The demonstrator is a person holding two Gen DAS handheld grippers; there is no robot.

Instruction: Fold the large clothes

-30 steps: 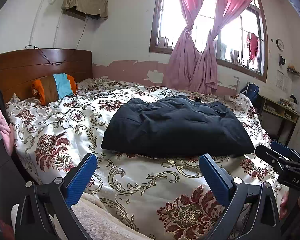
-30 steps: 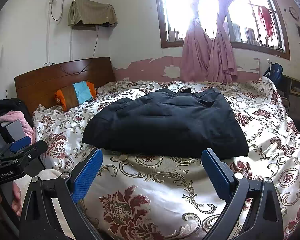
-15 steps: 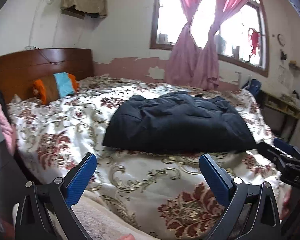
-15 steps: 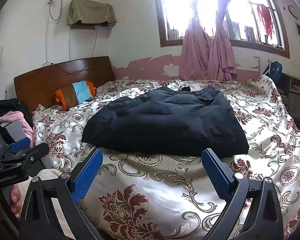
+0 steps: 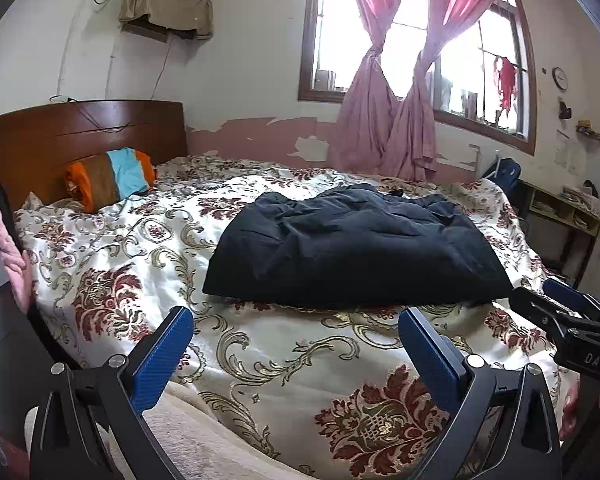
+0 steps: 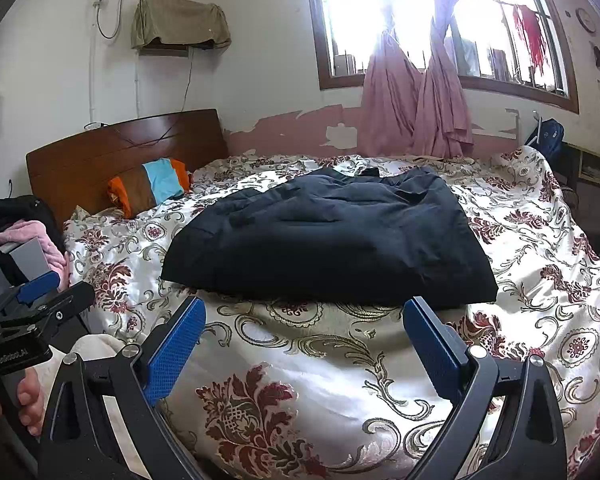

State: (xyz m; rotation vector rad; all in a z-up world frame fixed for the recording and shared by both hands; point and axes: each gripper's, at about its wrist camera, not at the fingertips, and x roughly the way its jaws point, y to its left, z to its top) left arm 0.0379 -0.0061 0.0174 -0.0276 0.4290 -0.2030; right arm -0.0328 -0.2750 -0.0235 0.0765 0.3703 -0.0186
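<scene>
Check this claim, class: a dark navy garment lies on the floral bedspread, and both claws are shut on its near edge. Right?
Not quite. Both wrist views show the left claw and right claw open, short of the dark navy garment. It does lie on the floral bedspread.

L gripper (image 5: pixel 296 344) held level, jaws spread wide, nothing between the blue pads (image 5: pixel 165 356). R gripper (image 6: pixel 304 336) same: wide apart, empty, pointing fwd. Each shows at the other's frame edge, side by side, w/ fingers (image 6: pixel 30 404) on L handle.

Dark garment (image 6: pixel 328 240), apparently folded, on bedspread (image 6: pixel 300 360)
</scene>
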